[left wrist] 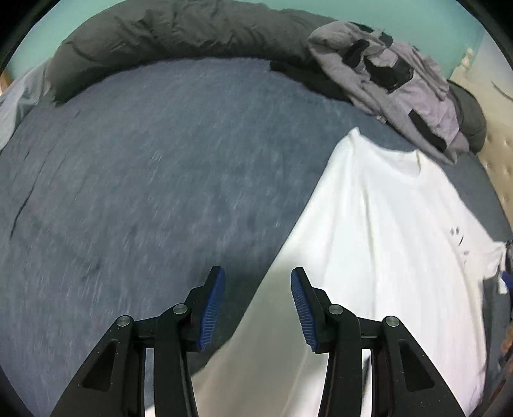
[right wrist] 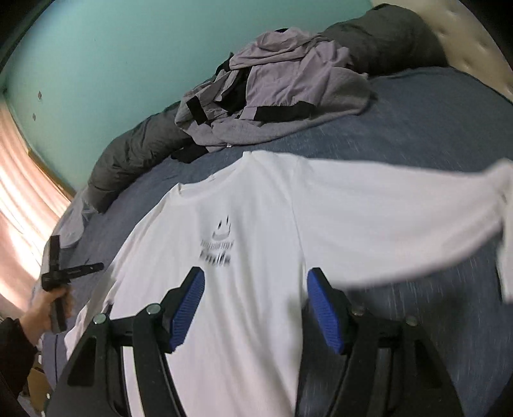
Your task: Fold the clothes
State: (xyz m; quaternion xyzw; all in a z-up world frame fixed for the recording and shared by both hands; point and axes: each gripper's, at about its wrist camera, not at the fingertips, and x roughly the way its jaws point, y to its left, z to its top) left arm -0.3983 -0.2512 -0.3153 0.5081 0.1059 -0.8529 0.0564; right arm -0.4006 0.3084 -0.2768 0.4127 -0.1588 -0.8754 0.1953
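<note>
a white t-shirt [right wrist: 256, 224] lies spread face up on the blue bedcover [left wrist: 144, 176], collar toward a heap of grey and black clothes [right wrist: 272, 96] that rests against a long dark bolster [left wrist: 166, 29] at the bed's far edge. the print on its chest [right wrist: 218, 243] is smeared by motion and cannot be read. one sleeve [right wrist: 416, 218] reaches out to the side, its end blurred. the shirt's lower hem is cut off by both views.

the left gripper [left wrist: 258, 308] hangs with its blue pads apart and nothing between them, over the shirt's edge and the bare cover. the right gripper [right wrist: 255, 311] is likewise spread wide and empty above the shirt's body. in the right wrist view a hand [right wrist: 53, 308] holds the left gripper's handle, the sleeve [right wrist: 12, 346] mostly out of frame.
</note>
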